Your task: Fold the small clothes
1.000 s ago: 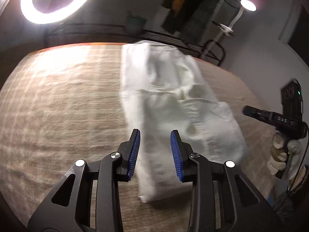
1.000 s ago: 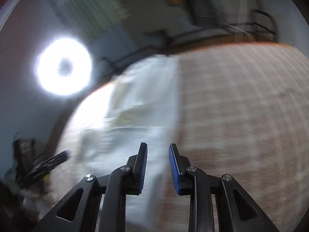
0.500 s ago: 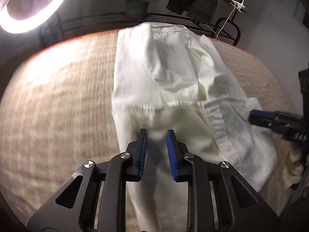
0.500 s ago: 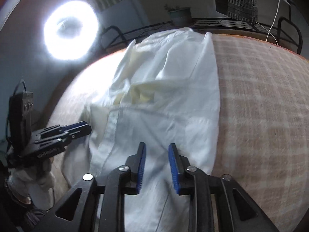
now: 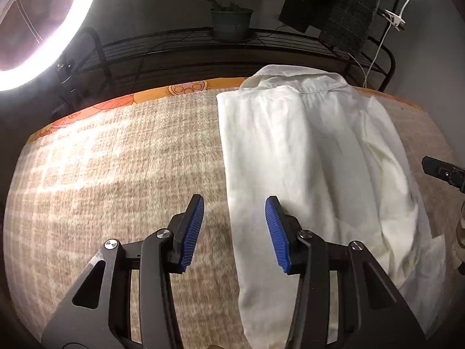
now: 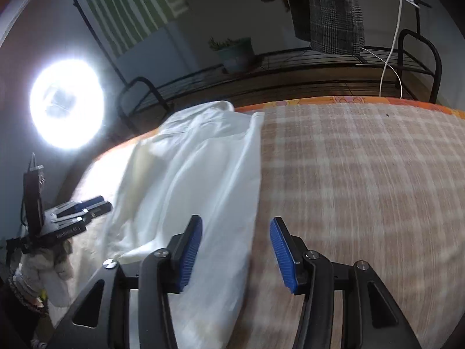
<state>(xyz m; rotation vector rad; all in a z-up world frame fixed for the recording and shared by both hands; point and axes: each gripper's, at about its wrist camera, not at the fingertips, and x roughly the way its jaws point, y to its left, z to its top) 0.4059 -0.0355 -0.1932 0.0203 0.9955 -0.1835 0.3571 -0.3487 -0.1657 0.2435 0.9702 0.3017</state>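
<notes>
Between the two pairs of tongs, the white cotton collared shirt (image 5: 314, 174) is lying as a long narrow strip, its long axis running straight away from both cameras toward the collar at the far edge of the bed. The left gripper (image 5: 234, 232) is hovering with its blue-padded jaws spread wide and gripping nothing, straddling the shirt's straight left fold edge, so the cloth is falling to its right. The right gripper (image 6: 236, 253) is likewise spread and empty, straddling the opposite edge of the shirt (image 6: 197, 180), with the cloth lying to its left. Each tool is sitting at the near end of the strip, about equally close, so a lengthwise fold would probably call for both to pinch that near hem together. The shirt is resting on a beige and white checked woven blanket (image 5: 122, 157) over an orange patterned sheet. Behind it, a black metal rack (image 5: 186, 43) is carrying a potted green plant (image 5: 231, 20), a white ring light (image 6: 66, 104) is glaring, and dark clothes are hanging above.
</notes>
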